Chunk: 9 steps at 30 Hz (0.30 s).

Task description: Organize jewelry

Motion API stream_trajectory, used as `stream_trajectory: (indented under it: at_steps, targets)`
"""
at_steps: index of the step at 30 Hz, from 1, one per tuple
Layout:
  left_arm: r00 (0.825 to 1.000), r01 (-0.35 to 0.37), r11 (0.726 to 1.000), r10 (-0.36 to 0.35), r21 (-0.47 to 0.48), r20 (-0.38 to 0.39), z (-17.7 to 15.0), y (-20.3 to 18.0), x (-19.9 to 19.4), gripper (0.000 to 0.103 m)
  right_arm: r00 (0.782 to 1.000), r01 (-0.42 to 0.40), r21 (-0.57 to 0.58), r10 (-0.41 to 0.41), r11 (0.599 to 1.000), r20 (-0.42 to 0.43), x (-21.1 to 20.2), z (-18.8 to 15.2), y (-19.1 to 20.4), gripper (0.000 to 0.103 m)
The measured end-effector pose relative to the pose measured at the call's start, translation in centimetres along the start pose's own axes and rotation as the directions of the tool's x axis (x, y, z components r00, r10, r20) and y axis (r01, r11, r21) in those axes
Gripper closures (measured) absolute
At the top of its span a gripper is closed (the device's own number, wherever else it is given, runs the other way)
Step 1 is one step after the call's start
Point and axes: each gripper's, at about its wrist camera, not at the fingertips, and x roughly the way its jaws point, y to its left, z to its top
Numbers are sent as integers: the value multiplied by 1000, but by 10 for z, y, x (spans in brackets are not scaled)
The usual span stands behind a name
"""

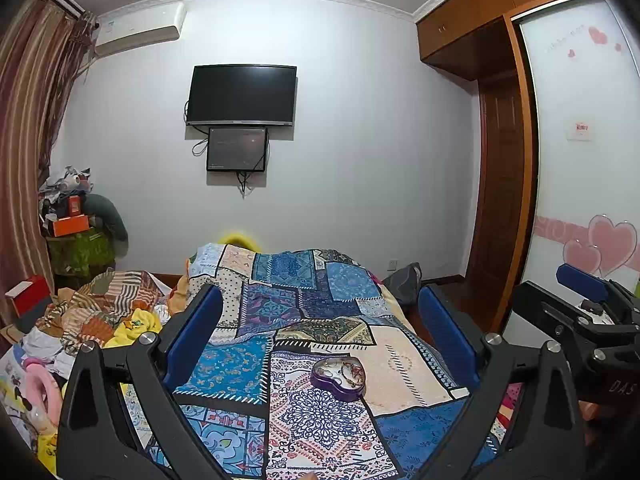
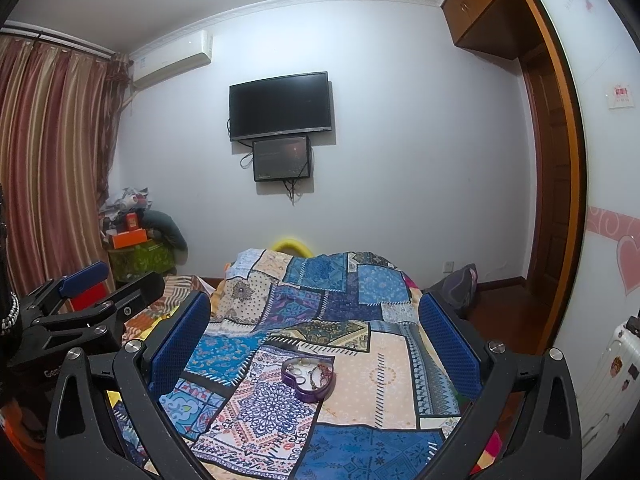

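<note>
A purple heart-shaped jewelry box (image 1: 339, 376) lies open on the patchwork quilt (image 1: 280, 304), with chains and small pieces inside. It also shows in the right wrist view (image 2: 308, 376). My left gripper (image 1: 320, 340) is open and empty, held above the bed with the box seen between its blue fingers (image 1: 196, 336). My right gripper (image 2: 314, 340) is open and empty too, at similar height, the box between its fingers (image 2: 180, 344). Each gripper shows in the other's view: the right one (image 1: 580, 312), the left one (image 2: 76, 300).
A pile of clothes (image 1: 100, 320) lies on the bed's left side. A cluttered stand (image 1: 76, 232) is in the far left corner by the curtains (image 2: 48, 168). A TV (image 1: 242, 94) hangs on the far wall. A wardrobe (image 1: 580, 160) and a white suitcase (image 2: 608, 368) stand at the right.
</note>
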Motion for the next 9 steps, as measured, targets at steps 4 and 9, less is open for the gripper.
stream_trajectory:
  at_steps: [4, 9]
  targets:
    - [1000, 0, 1000, 0, 6, -2, 0, 0, 2, 4, 1000, 2, 1, -2, 1000, -7, 2, -1, 0, 0]
    - [1000, 7, 1000, -7, 11, -18, -2, 0, 8, 4, 1000, 2, 10, -1, 1000, -22, 7, -4, 0, 0]
